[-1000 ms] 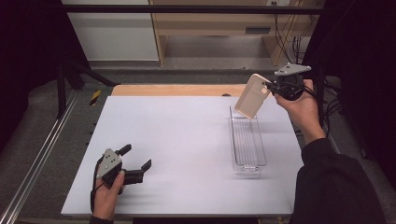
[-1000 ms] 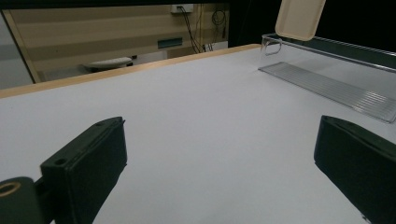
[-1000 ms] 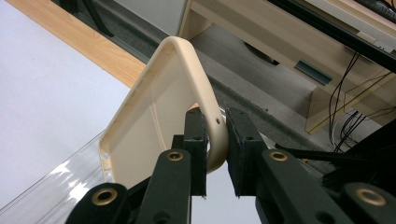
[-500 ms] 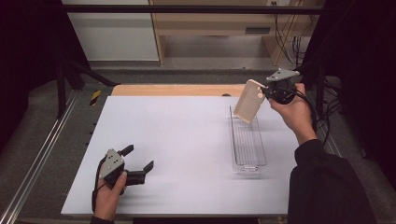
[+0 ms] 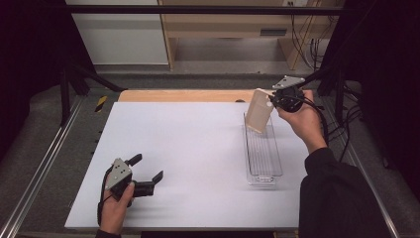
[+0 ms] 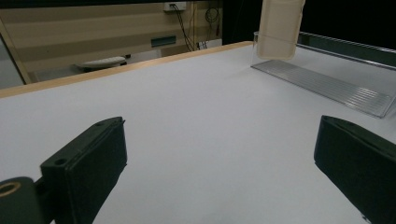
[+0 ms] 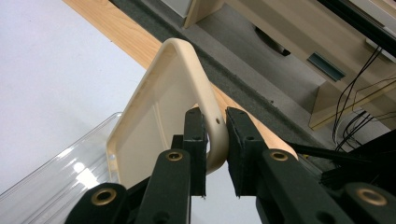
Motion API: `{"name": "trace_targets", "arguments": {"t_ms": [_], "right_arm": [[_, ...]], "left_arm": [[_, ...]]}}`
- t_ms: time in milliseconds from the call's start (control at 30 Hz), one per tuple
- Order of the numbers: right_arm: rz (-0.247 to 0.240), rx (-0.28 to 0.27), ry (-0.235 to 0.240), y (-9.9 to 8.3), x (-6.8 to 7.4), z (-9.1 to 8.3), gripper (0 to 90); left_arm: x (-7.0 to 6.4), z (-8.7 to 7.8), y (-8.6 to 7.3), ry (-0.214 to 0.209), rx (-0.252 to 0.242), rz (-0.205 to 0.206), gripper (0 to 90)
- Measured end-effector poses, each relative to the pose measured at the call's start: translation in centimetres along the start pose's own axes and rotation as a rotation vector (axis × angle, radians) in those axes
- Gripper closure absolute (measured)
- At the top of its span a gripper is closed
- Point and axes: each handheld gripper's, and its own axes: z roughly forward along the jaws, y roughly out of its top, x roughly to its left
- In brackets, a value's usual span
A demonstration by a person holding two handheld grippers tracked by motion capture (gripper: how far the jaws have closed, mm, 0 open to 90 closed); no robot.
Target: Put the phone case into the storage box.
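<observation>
The beige tray (image 5: 259, 110), clamped by its rim in the right gripper (image 5: 275, 101), has been lowered toward the far end of the clear bin (image 5: 262, 151); placement seems close. The left gripper (image 5: 147, 177) is held wide open, empty, well left of the bin.

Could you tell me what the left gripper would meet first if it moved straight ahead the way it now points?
Probably nothing soon: the left gripper, jaws open, faces bare white table. The clear tray and the cream lid lie off to the right of that line.
</observation>
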Motion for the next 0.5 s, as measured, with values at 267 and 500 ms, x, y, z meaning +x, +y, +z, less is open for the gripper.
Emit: {"name": "trace_targets", "arguments": {"t_ms": [267, 500], "right_arm": [[-0.01, -0.002, -0.004, 0.09, 0.36, 0.57, 78.6], [-0.014, -0.003, -0.005, 0.26, 0.5, 0.89, 78.4]], "left_arm": [[-0.02, 0.0, 0.01, -0.002, -0.001, -0.001, 2.5], [0.01, 0.01, 0.0, -0.002, -0.001, -0.003, 2.5]]}}
